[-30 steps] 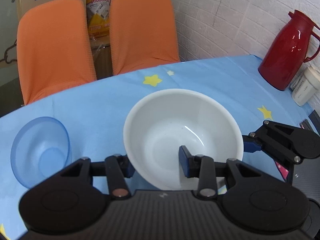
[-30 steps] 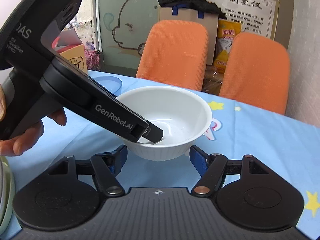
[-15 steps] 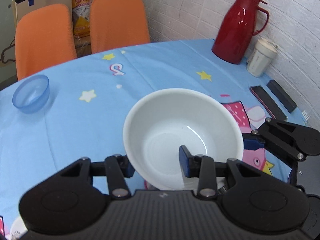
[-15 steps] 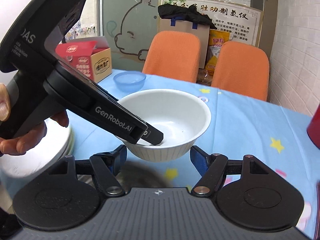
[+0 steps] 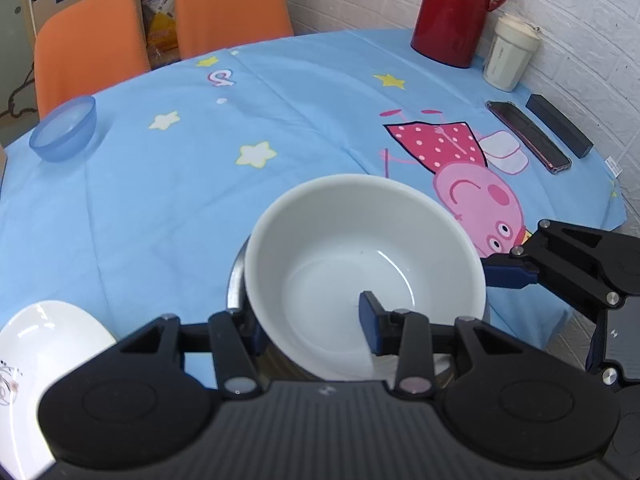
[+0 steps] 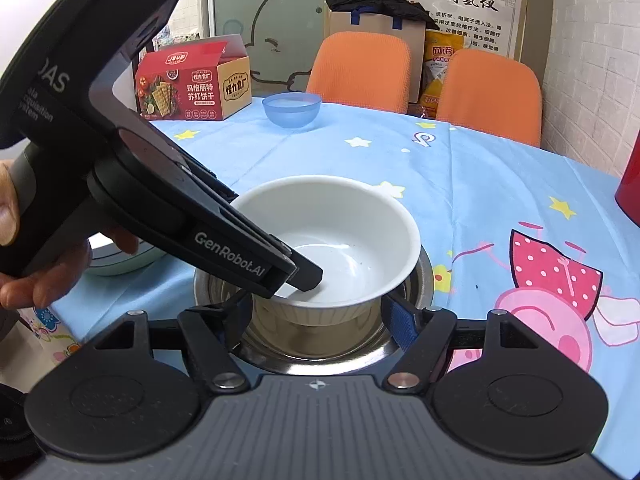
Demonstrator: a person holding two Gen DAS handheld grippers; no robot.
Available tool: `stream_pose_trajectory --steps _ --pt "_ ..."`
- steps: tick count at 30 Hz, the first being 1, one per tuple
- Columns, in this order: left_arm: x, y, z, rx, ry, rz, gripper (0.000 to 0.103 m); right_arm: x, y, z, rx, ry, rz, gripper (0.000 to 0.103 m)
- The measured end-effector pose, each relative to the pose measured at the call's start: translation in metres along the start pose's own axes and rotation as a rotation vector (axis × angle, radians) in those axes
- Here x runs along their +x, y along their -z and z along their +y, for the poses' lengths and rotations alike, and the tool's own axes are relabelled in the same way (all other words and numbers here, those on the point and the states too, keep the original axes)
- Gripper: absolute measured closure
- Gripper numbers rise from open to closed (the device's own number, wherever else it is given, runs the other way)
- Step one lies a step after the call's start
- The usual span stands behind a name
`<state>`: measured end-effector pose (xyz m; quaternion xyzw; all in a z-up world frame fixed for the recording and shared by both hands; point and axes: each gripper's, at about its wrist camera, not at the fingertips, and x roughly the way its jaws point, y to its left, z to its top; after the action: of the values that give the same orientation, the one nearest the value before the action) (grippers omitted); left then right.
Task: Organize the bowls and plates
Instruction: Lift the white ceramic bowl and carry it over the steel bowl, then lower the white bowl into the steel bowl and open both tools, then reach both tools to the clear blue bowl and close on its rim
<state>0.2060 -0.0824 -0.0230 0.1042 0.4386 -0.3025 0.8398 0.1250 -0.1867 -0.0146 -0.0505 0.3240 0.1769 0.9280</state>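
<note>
White bowl (image 5: 352,256): plain, glossy, round and deep, with a ribbed outer wall near its foot; it is empty.
Place of the bowl: it is held above a steel bowl (image 6: 416,308) that stands on the blue cartoon tablecloth (image 5: 168,184), partly inside its opening; I cannot tell if the two touch.
Left gripper (image 5: 316,320): clenched on the near rim of the white bowl, one finger inside and one outside.
Right gripper (image 6: 316,312): its fingers stand on both sides of the lower wall of the white bowl, wide apart; whether the pads press on it I cannot tell.
Count of bowls: one white, one steel, one small blue bowl (image 5: 64,128) at the far edge of the table.
Count of other things: one white plate (image 5: 36,360) at the near left, two orange chairs (image 5: 232,4), one red thermos jug (image 5: 452,12), one cracker box (image 6: 192,84).
Change from one second ago: then the white bowl was far on the table, close to the chairs and the blue bowl; now it is at the near side, over the steel bowl, and the white plate is in view.
</note>
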Motion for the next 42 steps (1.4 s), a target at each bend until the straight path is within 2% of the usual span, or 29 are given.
stream_pose_trajectory --steps 4,5,6,8,12,16,21,26,33,42 --pt "0.001 0.001 -0.003 0.012 -0.019 0.002 0.057 -0.008 0.003 0.002 -0.004 0.001 -0.027 0.0" --pt "0.001 0.001 -0.003 0.006 -0.016 0.002 0.053 -0.01 0.003 0.002 -0.004 0.005 -0.032 0.0" --pt "-0.001 0.0 -0.001 -0.005 -0.009 0.001 0.043 -0.012 0.002 0.001 -0.004 0.009 -0.035 0.0" --pt "-0.008 -0.001 0.003 -0.025 0.009 -0.007 0.036 -0.018 0.003 0.0 -0.012 0.013 -0.04 0.0" --pt "-0.026 0.0 0.008 -0.036 0.028 -0.032 0.034 -0.036 0.007 -0.004 -0.008 0.044 -0.057 0.0" --pt "-0.038 -0.002 0.01 -0.037 -0.017 -0.08 0.033 -0.047 0.005 -0.013 0.034 0.076 -0.107 0.0" --pt "-0.042 -0.003 0.024 -0.08 -0.053 -0.088 0.032 -0.045 -0.004 -0.019 0.047 0.095 -0.138 0.0" --pt "-0.045 -0.001 0.039 -0.107 -0.087 -0.09 0.032 -0.037 -0.007 -0.021 0.056 0.094 -0.123 0.0" --pt "-0.048 0.0 0.056 -0.132 -0.097 -0.102 0.032 -0.029 -0.014 -0.025 0.09 0.091 -0.103 0.0" --pt "-0.051 0.0 0.082 -0.168 -0.113 -0.109 0.032 -0.01 -0.035 -0.019 0.05 0.075 -0.091 0.0"
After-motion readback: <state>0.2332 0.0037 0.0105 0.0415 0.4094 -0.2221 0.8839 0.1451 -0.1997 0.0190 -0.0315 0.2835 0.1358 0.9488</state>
